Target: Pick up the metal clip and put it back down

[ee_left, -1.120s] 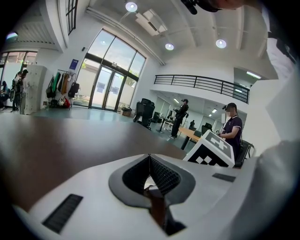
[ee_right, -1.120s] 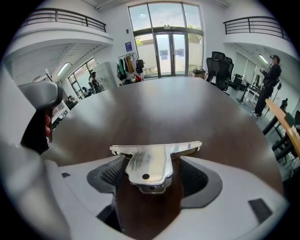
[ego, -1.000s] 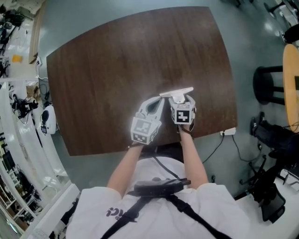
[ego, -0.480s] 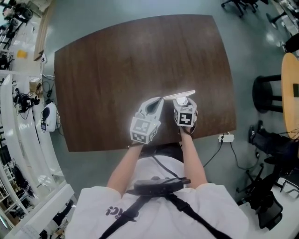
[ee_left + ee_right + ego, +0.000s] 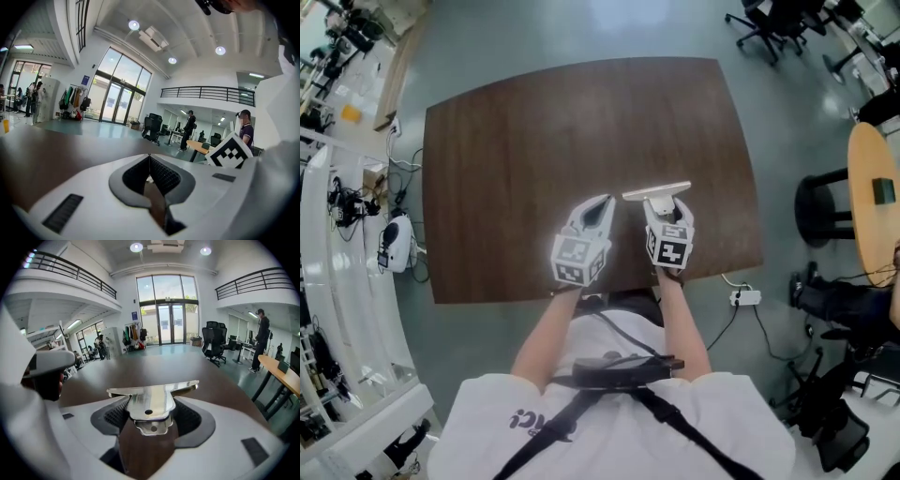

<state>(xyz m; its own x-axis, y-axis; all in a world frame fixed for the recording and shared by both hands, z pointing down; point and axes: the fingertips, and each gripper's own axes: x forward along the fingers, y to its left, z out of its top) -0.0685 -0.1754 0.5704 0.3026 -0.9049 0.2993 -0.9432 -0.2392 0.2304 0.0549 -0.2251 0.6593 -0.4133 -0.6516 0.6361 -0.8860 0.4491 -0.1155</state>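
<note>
The metal clip (image 5: 656, 192) is a shiny piece with a long flat bar across its far end. It sits near the front edge of the dark wooden table (image 5: 581, 122). My right gripper (image 5: 659, 204) is shut on its narrow handle. In the right gripper view, the metal clip (image 5: 150, 399) sits between both ribbed pads (image 5: 115, 416), with its bar lying across the jaw tips. Whether it rests on the wood or hangs just above it I cannot tell. My left gripper (image 5: 602, 202) lies just left of the clip. In its own view the left gripper (image 5: 149, 161) is shut on nothing.
The table's front edge runs right under both grippers. On the floor to the right are a black stool (image 5: 825, 197), a round wooden tabletop (image 5: 872, 206) and a white power strip (image 5: 743, 298) with its cable. Office chairs (image 5: 759, 23) stand at the back right, with cluttered shelving (image 5: 337, 216) on the left.
The head view has shifted, so the table sits lower in the picture. My left gripper has drawn a little to the left of the clip. The right gripper stays at the clip.
</note>
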